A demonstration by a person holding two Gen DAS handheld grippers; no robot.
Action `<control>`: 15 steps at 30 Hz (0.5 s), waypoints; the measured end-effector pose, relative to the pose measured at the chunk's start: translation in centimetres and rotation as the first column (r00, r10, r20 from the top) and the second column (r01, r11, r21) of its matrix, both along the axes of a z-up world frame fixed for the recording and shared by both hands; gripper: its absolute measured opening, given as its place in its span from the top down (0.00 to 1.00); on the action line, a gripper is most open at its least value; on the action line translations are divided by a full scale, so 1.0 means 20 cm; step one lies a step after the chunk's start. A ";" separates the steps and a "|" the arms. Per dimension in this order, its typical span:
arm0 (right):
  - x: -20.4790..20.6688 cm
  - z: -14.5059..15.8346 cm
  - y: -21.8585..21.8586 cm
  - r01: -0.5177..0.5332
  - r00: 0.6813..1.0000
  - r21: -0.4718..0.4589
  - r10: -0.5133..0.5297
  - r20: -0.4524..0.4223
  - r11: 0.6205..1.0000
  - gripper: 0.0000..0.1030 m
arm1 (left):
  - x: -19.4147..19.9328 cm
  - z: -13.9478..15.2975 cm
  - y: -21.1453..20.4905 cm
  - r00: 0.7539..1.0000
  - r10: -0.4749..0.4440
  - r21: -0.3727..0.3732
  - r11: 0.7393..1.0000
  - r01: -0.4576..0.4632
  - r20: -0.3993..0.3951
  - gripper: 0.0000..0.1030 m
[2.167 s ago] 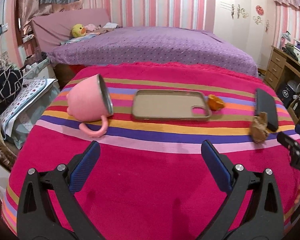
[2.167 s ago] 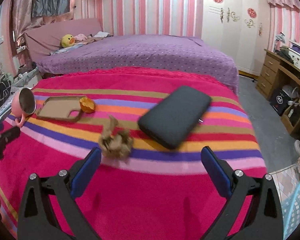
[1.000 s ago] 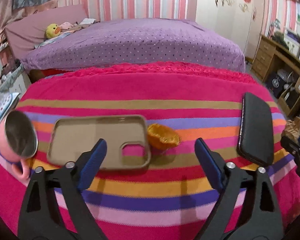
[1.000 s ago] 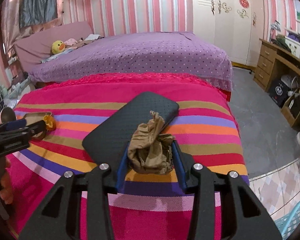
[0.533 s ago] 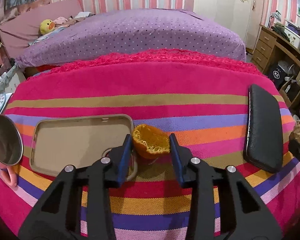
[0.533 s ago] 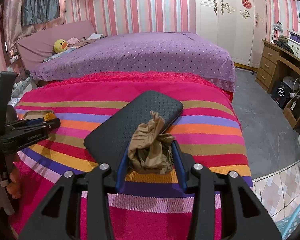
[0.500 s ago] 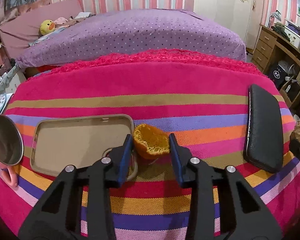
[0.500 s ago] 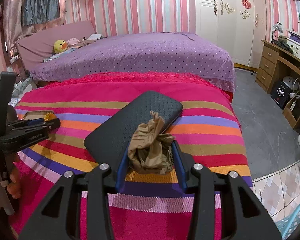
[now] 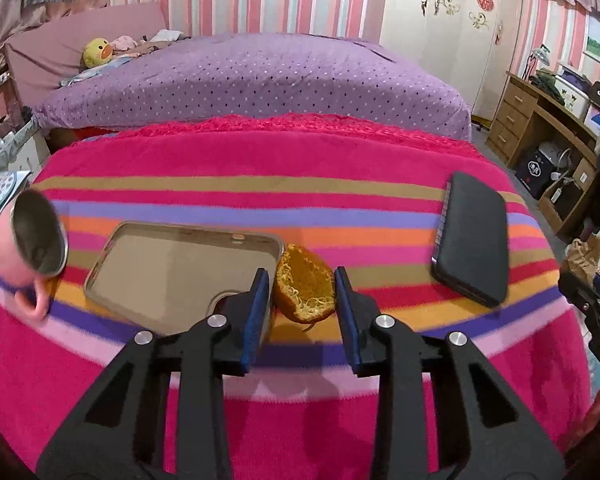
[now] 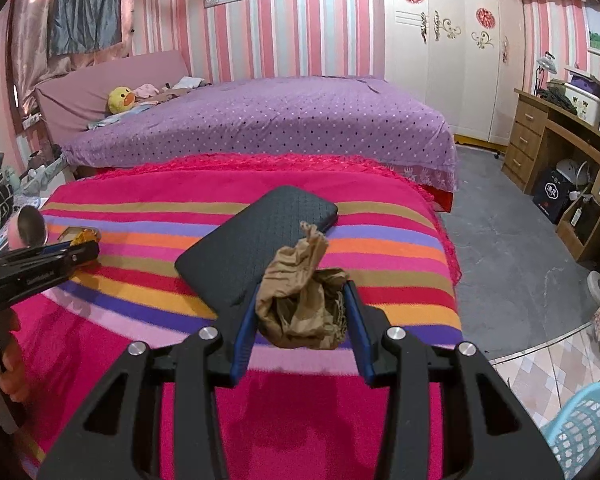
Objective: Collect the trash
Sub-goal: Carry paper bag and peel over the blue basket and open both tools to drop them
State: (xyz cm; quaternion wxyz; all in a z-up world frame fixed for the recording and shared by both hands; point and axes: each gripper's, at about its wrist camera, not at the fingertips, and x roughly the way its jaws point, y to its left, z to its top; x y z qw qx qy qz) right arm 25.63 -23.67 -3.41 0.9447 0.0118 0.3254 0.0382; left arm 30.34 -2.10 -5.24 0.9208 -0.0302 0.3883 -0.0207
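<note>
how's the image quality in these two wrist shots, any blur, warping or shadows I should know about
Left wrist view: strong fisheye bending, dark corners; the pink cup at the left edge is smeared, the orange peel is sharp. Right wrist view: same bending, sharp overall; the crumpled paper casts a soft shadow on the blanket below it.

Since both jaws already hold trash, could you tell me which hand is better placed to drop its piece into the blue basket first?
Probably the right: the right gripper grips the paper wad, and the blue basket shows at its lower right. The left gripper with the orange peel sees no basket.
</note>
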 end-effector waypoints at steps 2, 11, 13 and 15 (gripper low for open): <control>-0.05 0.02 -0.01 -0.005 1.000 -0.005 0.005 0.005 1.000 0.60 | -0.08 0.02 -0.01 1.000 0.002 -0.002 1.000 -0.002 0.013 0.69; -0.32 0.01 -0.09 0.005 1.000 0.008 -0.005 -0.003 1.000 0.60 | -0.37 0.00 0.01 1.000 -0.023 0.001 1.000 0.023 -0.001 0.69; -0.36 -0.01 -0.12 0.012 1.000 0.013 -0.012 -0.012 1.000 0.60 | -0.43 -0.02 0.00 1.000 -0.028 0.008 1.000 0.028 -0.011 0.71; -0.40 -0.02 -0.16 0.013 1.000 0.000 -0.013 -0.013 1.000 0.60 | -0.49 -0.03 0.00 0.999 -0.043 0.016 0.999 0.044 -0.026 0.71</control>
